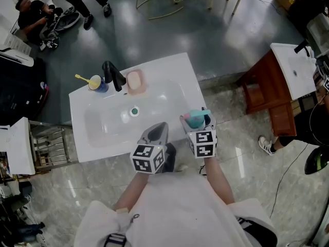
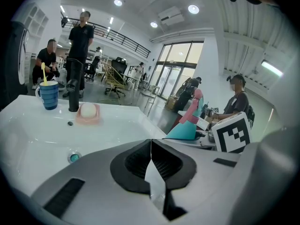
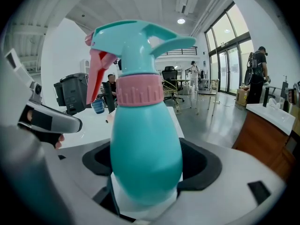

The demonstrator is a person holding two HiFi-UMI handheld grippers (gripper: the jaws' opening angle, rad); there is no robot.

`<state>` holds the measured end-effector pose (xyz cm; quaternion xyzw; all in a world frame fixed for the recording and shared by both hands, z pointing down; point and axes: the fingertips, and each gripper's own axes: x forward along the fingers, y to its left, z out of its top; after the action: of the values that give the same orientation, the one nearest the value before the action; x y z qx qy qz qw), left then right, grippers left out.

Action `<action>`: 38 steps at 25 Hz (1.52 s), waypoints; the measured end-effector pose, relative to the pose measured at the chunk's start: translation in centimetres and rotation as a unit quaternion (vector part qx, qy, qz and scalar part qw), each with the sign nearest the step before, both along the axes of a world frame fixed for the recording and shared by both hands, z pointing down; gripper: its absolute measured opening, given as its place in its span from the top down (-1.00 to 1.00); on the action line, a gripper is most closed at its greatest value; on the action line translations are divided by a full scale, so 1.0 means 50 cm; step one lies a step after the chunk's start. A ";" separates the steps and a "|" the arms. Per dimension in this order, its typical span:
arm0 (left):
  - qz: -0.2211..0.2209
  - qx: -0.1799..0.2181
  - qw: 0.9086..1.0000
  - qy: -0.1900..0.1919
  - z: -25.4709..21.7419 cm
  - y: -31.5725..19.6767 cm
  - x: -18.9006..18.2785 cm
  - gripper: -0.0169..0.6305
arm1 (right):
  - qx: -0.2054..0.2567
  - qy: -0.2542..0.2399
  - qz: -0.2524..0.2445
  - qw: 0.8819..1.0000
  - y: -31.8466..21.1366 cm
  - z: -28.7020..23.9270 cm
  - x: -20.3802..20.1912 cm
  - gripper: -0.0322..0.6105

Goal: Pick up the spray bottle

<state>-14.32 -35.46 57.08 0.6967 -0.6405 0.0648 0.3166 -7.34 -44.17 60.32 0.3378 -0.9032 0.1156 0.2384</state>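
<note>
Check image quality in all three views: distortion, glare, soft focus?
Right gripper view: heavy fisheye, dark vignetted corners; the teal plastic spray bottle with pink collar fills the frame, lower body slightly soft. Left gripper view: same fisheye, ceiling lights blown out, white ceramic sink bright. Head view: even light, sharp, glints on the glossy floor.

I read this as open lab hall, not home: washbasin (image 1: 177, 71) freestanding on grey floor (image 1: 216, 30), second basin (image 1: 290, 68) nearby, glass doors (image 2: 176, 74), mezzanine railing (image 2: 122, 35).
</note>
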 end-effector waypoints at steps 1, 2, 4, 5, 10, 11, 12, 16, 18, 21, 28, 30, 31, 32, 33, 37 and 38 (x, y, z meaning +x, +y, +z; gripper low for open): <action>-0.001 0.000 1.000 0.000 -0.001 0.001 -0.001 0.87 | 0.000 -0.001 0.001 1.000 0.000 -0.001 0.001 -0.29; -0.001 0.001 1.000 0.000 -0.001 0.001 -0.002 0.87 | -0.002 -0.001 0.001 1.000 0.000 -0.002 0.001 -0.29; -0.002 0.002 1.000 -0.001 -0.002 0.002 -0.005 0.87 | -0.008 -0.002 0.001 1.000 0.003 -0.002 0.002 -0.29; -0.002 0.002 1.000 -0.001 -0.002 0.001 -0.006 0.87 | -0.010 -0.003 0.003 1.000 0.004 -0.002 0.002 -0.29; 0.002 0.007 1.000 -0.002 -0.005 0.002 0.003 0.87 | -0.007 -0.007 0.006 1.000 0.011 -0.012 0.010 -0.29; 0.003 0.008 1.000 -0.002 -0.007 0.003 0.006 0.87 | -0.006 -0.008 0.008 1.000 0.013 -0.017 0.013 -0.29; 0.005 0.009 1.000 -0.002 -0.008 0.004 0.008 0.87 | -0.003 -0.010 0.010 1.000 0.014 -0.022 0.016 -0.29; 0.008 0.014 1.000 -0.003 -0.015 0.006 0.015 0.87 | 0.012 -0.015 0.014 1.000 0.016 -0.052 0.024 -0.29; 0.011 0.018 1.000 -0.003 -0.022 0.004 0.020 0.87 | 0.019 -0.023 0.017 0.999 0.016 -0.072 0.029 -0.29; 0.016 0.026 1.000 -0.003 -0.034 0.005 0.031 0.87 | 0.029 -0.036 0.024 0.999 0.017 -0.104 0.042 -0.29; 0.025 0.053 0.998 -0.003 -0.074 0.013 0.064 0.87 | 0.057 -0.063 0.031 0.996 0.036 -0.189 0.073 -0.29; 0.027 0.060 0.998 -0.003 -0.084 0.016 0.072 0.87 | 0.065 -0.067 0.025 0.995 0.046 -0.209 0.077 -0.29; 0.027 0.062 0.998 -0.002 -0.087 0.017 0.076 0.87 | 0.069 -0.069 0.023 0.995 0.051 -0.218 0.079 -0.29; 0.028 0.065 0.997 -0.002 -0.090 0.019 0.080 0.87 | 0.074 -0.072 0.021 0.994 0.055 -0.226 0.081 -0.29; 0.029 0.067 0.997 -0.002 -0.093 0.021 0.084 0.87 | 0.078 -0.075 0.021 0.994 0.060 -0.233 0.084 -0.29; 0.031 0.075 0.997 -0.003 -0.101 0.034 0.098 0.87 | 0.082 -0.086 0.023 0.993 0.079 -0.250 0.097 -0.29; 0.030 0.078 0.996 -0.003 -0.104 0.037 0.099 0.87 | 0.082 -0.088 0.021 0.992 0.084 -0.253 0.099 -0.29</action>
<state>-9.37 -33.61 51.89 0.7382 -0.6232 0.0266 0.2568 -2.39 -39.95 47.69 0.3639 -0.9197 0.0751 0.1268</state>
